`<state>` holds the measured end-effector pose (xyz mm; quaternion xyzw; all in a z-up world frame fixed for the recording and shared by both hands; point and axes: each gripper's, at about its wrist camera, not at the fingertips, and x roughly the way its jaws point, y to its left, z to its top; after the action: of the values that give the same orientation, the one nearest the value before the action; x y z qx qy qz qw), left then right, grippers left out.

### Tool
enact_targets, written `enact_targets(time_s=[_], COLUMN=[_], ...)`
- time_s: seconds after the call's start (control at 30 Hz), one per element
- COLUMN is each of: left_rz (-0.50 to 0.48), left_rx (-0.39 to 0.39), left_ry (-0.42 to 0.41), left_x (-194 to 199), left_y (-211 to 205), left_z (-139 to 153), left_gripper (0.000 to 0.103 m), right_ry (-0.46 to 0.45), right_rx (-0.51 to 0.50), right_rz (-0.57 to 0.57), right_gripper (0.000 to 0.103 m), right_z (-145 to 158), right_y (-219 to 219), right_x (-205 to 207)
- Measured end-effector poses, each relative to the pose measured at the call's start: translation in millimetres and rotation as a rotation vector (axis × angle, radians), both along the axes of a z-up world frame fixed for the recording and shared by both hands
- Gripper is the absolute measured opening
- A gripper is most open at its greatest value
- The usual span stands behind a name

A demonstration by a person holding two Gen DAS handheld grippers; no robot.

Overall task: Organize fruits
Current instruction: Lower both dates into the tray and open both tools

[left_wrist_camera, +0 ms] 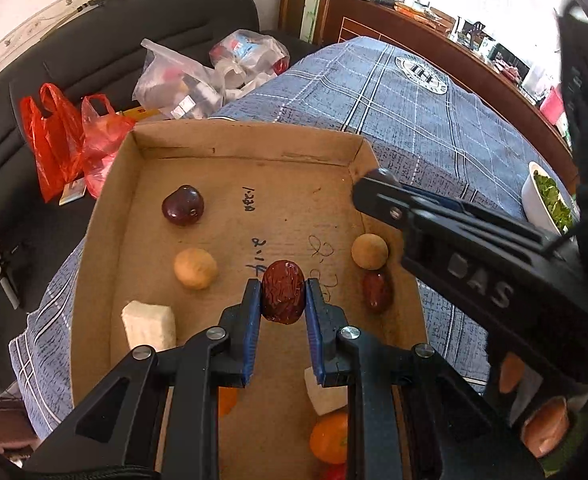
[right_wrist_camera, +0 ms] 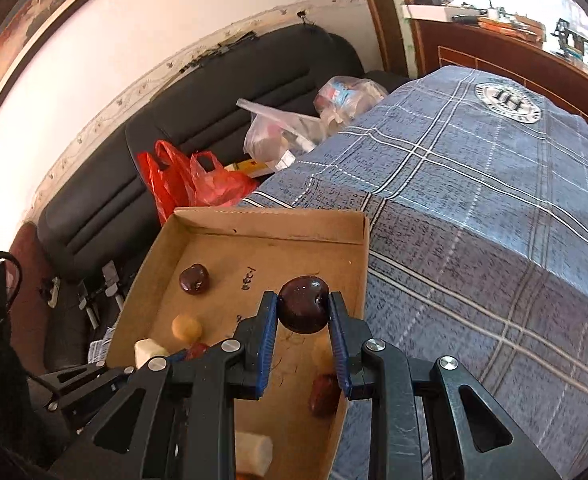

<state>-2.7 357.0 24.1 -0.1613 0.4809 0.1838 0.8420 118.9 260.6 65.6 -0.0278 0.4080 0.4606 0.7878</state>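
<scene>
A shallow cardboard tray (left_wrist_camera: 250, 148) lies on a blue plaid cloth. My left gripper (left_wrist_camera: 283, 285) is shut on a wrinkled red date (left_wrist_camera: 283, 296), held above the tray floor. My right gripper (right_wrist_camera: 303, 300) is shut on a dark cherry (right_wrist_camera: 304, 304) over the tray's (right_wrist_camera: 270, 224) right side; its black body (left_wrist_camera: 454, 236) reaches in from the right in the left wrist view. On the tray floor lie another cherry (left_wrist_camera: 183, 205), two tan longans (left_wrist_camera: 195, 269) (left_wrist_camera: 369, 251), a second date (left_wrist_camera: 378, 290), white chunks (left_wrist_camera: 149, 326) and oranges (left_wrist_camera: 329, 436).
A black sofa (right_wrist_camera: 198, 112) behind the tray holds red plastic bags (left_wrist_camera: 62, 140) and clear bags (left_wrist_camera: 182, 84). A white bowl of greens (left_wrist_camera: 546, 200) stands on the cloth at the right. The plaid cloth (right_wrist_camera: 494, 200) stretches away to the right of the tray.
</scene>
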Motion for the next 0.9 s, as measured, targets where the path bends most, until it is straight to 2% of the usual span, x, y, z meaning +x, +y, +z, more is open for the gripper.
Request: enact_targets(time_s=[0.53, 0.9], left_rz=[0.004, 0.015], left_rx=[-0.041, -0.041], left_ry=[0.074, 0.077], left_x=[17.7, 17.2], left_y=[7.1, 7.0], left_z=[-23.7, -23.4], left_gripper=[0.019, 0.019], right_ry=[0.005, -0.034], right_rx=[-0.100, -0.160], right_rz=[0.120, 0.145], right_gripper=[0.026, 0.026], right_z=[-27.0, -31.9], right_y=[48.3, 63.4], right_x=[17.0, 11.9])
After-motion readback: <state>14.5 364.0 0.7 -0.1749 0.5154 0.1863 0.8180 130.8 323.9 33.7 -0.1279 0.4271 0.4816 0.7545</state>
